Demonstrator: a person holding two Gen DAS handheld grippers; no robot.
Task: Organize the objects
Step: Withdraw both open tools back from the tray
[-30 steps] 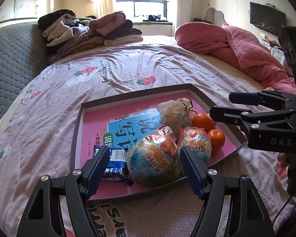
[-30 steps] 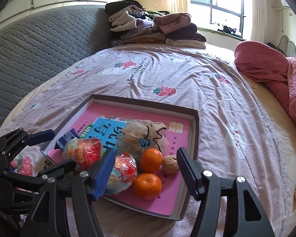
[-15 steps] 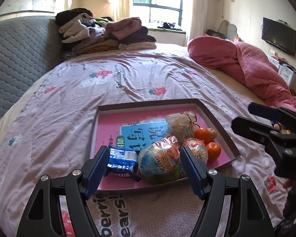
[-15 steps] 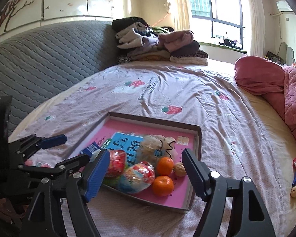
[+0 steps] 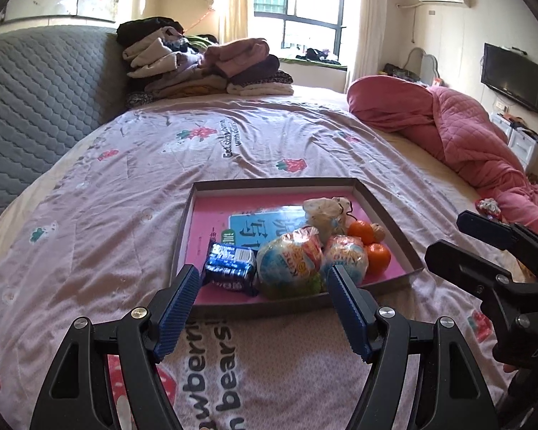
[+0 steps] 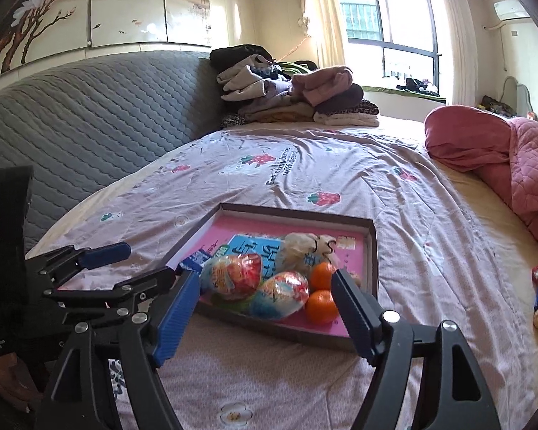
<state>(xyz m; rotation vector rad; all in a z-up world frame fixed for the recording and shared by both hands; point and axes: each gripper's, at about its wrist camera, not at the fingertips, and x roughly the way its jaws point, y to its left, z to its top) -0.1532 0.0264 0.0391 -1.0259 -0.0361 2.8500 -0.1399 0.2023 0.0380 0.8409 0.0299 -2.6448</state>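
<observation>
in the tray [image 5: 383, 211], two foil-wrapped eggs [image 5: 290, 263]

I saw sun through the window [image 5: 297, 18]. A grey headboard [image 6: 89, 114] backed the bed [image 5: 125, 186]; a TV [image 5: 512, 77] hung opposite.

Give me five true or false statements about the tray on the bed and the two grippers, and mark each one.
1. Two oranges lie in the tray. True.
2. The left hand-held gripper holds a foil egg. False: it is open and empty, and both foil eggs lie in the tray.
3. A blue biscuit pack sits in the tray. True.
4. The tray is on the floor. False: it rests on the bedsheet.
5. The right hand-held gripper is shut. False: it is open and empty.
</observation>
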